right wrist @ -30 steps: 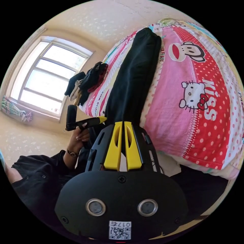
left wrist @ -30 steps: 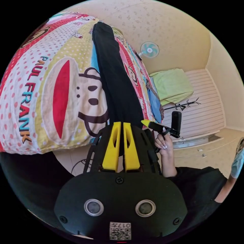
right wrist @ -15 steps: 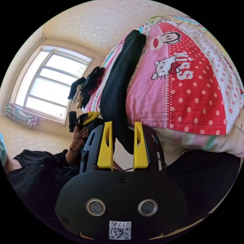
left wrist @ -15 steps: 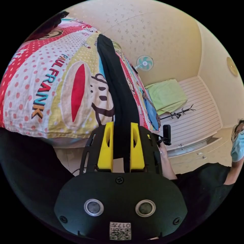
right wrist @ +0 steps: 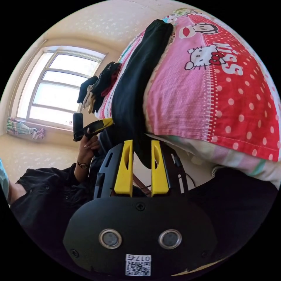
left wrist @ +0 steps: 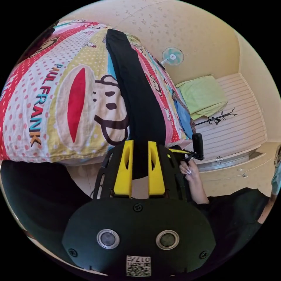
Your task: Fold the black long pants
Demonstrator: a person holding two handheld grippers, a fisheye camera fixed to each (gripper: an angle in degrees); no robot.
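Black long pants point(left wrist: 137, 96) stretched as one narrow strip across the patterned bedspread point(left wrist: 73, 102), far end near the bed's far edge, near end hanging over the near edge and down between the yellow jaws. Seen in the right gripper view too, the pants point(right wrist: 134, 85) running from the far edge to the near one, tail drooping past the quilt's hem.

Left gripper point(left wrist: 140, 146) partly open: a clear gap between the jaws, cloth passing through it, whether the pads press on the fabric impossible to tell. Right gripper point(right wrist: 140, 145) likewise parted, the hanging end between the jaws and seemingly loose rather than pinched. Each gripper also visible from the other's camera, held in a hand point(left wrist: 188, 169) beside the near edge of the bed.

Further out: a heap of dark clothes point(right wrist: 99, 87) at the bed's window-side edge, a window point(right wrist: 55, 90), a wall fan point(left wrist: 172, 57), a green cloth point(left wrist: 203, 96) on a cabinet, blue fabric point(left wrist: 183, 117) at the bed's side.

Likely risks from here: closing on only one layer and pulling the legs out of line; a slack hold letting the overhanging end slide off the near edge toward the floor; lifting unevenly and twisting the strip; dragging the bedspread along if a jaw catches the quilt's hem beneath the cloth.
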